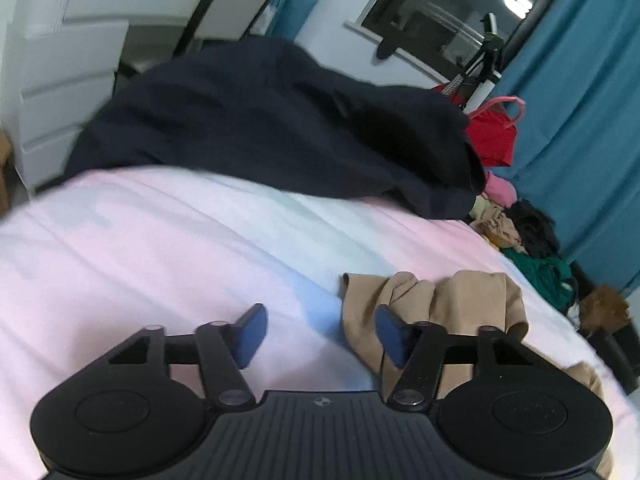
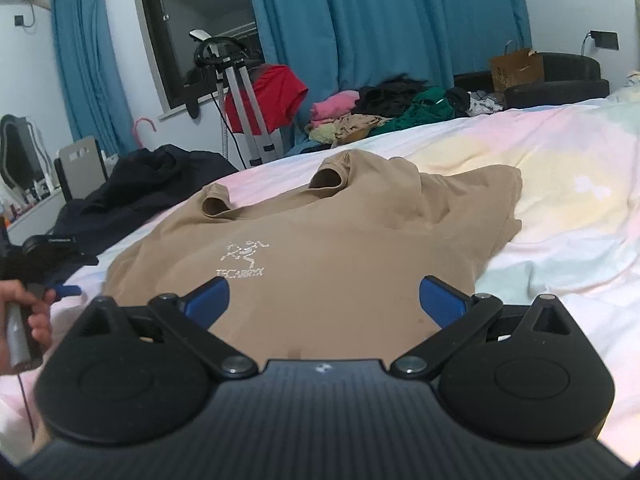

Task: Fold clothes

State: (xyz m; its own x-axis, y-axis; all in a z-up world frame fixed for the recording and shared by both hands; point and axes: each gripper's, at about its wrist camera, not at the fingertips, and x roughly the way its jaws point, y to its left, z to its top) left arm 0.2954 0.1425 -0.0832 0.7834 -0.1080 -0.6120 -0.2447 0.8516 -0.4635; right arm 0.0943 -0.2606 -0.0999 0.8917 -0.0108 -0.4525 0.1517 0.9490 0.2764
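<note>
A tan T-shirt [image 2: 320, 240] with a white printed logo lies spread on the pastel bedsheet [image 2: 560, 184], its sleeves bunched at the far side. My right gripper [image 2: 324, 302] hovers open over the shirt's near hem, nothing between its blue pads. In the left wrist view the same tan shirt [image 1: 436, 304] is crumpled at the right, and my left gripper [image 1: 320, 334] stands open above the sheet [image 1: 160, 248], its right pad over the shirt's edge. A hand [image 2: 24, 320] holds the left gripper's handle at the left edge of the right wrist view.
A dark navy garment [image 1: 280, 132] lies heaped at the far side of the bed. Beyond the bed's edge is a pile of several clothes [image 2: 380, 112], a red garment on a stand [image 2: 276, 96], blue curtains [image 2: 380, 20] and a white drawer unit [image 1: 64, 92].
</note>
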